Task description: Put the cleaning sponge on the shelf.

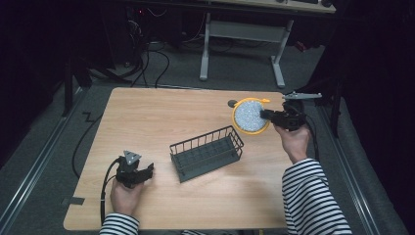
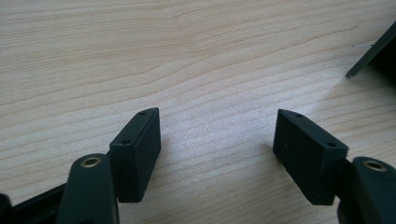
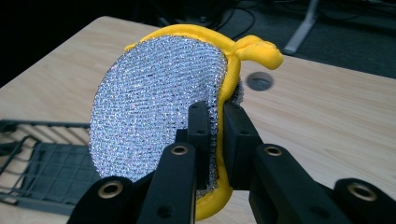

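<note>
A round scrubbing pad (image 1: pixel 249 116) with a silver mesh face and yellow rim hangs above the table's right side. My right gripper (image 1: pixel 268 115) is shut on its edge; the right gripper view shows both jaws pinching the pad (image 3: pixel 159 102) near the yellow rim. A dark wire basket (image 1: pixel 206 152) stands in the middle of the wooden table (image 1: pixel 147 112), and it appears at the lower left of the right gripper view (image 3: pixel 42 163). Near the front left, my left gripper (image 1: pixel 149 170) rests low over the bare wood, open (image 2: pixel 217 140), with nothing between its jaws.
A round cable hole (image 1: pixel 232 103) sits in the tabletop behind the pad. A corner of the basket (image 2: pixel 373 51) shows at the upper right of the left gripper view. Desk legs (image 1: pixel 279 63) and cables (image 1: pixel 151 58) lie on the floor beyond the table.
</note>
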Demonstrator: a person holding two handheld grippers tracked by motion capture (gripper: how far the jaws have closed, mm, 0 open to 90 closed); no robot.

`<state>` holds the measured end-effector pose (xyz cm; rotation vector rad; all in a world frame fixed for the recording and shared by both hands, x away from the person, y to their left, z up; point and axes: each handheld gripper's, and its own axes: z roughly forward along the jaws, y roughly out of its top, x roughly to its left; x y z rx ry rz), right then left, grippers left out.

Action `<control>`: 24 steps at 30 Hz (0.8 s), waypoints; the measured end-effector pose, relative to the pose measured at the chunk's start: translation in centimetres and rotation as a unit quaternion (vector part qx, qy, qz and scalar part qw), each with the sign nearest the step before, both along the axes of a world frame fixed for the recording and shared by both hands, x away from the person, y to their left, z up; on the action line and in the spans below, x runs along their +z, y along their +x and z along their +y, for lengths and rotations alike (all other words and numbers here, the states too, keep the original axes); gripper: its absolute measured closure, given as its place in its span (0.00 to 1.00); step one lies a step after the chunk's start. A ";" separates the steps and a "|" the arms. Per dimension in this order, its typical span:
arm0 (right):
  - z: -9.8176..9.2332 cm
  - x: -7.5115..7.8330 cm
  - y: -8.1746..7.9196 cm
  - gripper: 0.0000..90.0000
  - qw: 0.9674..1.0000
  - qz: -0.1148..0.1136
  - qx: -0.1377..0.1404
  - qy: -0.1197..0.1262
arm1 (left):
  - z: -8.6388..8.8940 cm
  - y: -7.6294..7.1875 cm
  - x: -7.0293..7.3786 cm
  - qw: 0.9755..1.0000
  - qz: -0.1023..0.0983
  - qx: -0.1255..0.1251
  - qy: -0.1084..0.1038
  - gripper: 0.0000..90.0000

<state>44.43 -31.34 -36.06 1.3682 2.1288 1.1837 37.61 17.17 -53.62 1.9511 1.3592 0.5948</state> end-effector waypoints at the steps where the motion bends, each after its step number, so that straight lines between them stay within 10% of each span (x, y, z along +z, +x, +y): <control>1: 0.6 0.0 -0.1 0.92 1.000 -0.001 0.009 -0.002 | 0.0 0.0 0.0 1.000 0.000 0.000 0.000 0.36; 24: 8.9 -3.7 0.8 0.92 0.993 0.026 0.117 -0.012 | 0.0 0.0 0.0 1.000 0.000 0.001 0.000 0.37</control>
